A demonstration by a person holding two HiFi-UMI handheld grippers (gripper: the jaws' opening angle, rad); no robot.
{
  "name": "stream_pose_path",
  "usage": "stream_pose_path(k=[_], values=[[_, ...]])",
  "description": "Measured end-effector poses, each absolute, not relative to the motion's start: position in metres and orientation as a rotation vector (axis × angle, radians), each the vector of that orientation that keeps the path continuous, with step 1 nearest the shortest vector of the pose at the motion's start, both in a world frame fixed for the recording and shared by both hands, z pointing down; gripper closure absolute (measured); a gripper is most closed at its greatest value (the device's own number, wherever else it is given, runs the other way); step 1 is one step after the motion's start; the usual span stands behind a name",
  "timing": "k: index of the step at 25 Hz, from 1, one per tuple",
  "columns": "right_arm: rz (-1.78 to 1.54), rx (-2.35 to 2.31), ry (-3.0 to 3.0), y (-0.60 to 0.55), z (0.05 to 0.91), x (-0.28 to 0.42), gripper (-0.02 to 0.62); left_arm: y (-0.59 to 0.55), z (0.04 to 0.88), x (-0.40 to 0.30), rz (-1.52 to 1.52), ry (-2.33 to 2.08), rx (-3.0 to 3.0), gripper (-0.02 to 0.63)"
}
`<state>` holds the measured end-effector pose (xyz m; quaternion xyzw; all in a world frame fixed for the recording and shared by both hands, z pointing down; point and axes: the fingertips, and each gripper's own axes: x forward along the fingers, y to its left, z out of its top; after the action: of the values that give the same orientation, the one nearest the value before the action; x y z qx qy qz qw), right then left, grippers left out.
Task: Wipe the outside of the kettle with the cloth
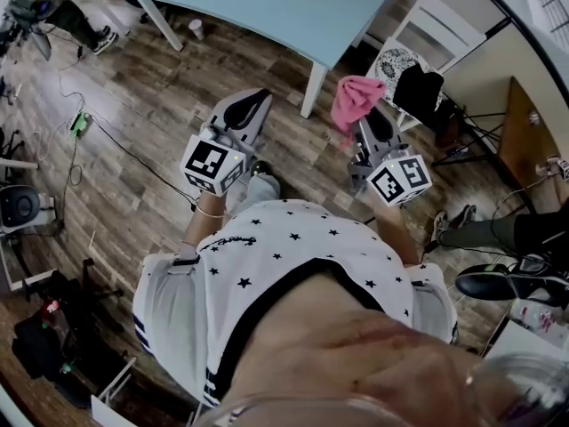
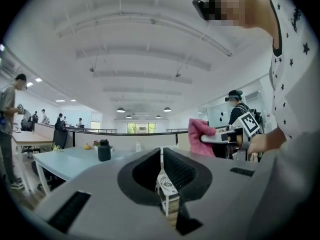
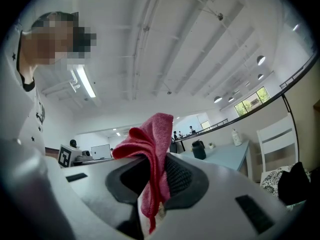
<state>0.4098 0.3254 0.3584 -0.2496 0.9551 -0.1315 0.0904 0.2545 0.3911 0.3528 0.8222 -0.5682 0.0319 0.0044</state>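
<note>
At the far left, another person (image 1: 73, 18) is standing on the wood-plank floor (image 1: 133, 78) of a large open office with a white ceiling. The light-blue tabletop (image 1: 267, 7) is stretching ahead. The dark kettle (image 2: 104, 150) is sitting on it, well apart from both grippers. The left gripper (image 2: 162, 153) is hovering over the floor short of the tabletop's corner, its jaws drawn together with nothing between them. To its right, the right gripper (image 3: 159, 160) is pinching the pink cloth (image 3: 151, 144) between closed jaws. The cloth is bunching above the jaws and hanging down below them. Farther right, a white chair (image 1: 436, 25) is standing beside the tabletop's corner, carrying a patterned cushion (image 1: 391, 60) and a black bag (image 1: 418, 87).
</note>
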Motion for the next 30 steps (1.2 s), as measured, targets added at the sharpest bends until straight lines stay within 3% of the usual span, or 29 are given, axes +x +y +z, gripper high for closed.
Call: stream_pose_path(k=[30], values=[[-0.502, -0.732, 2.860, 0.200, 0.361, 0.220, 0.522, 0.283, 0.364, 0.060, 0.056, -1.817, 2.516, 0.566]])
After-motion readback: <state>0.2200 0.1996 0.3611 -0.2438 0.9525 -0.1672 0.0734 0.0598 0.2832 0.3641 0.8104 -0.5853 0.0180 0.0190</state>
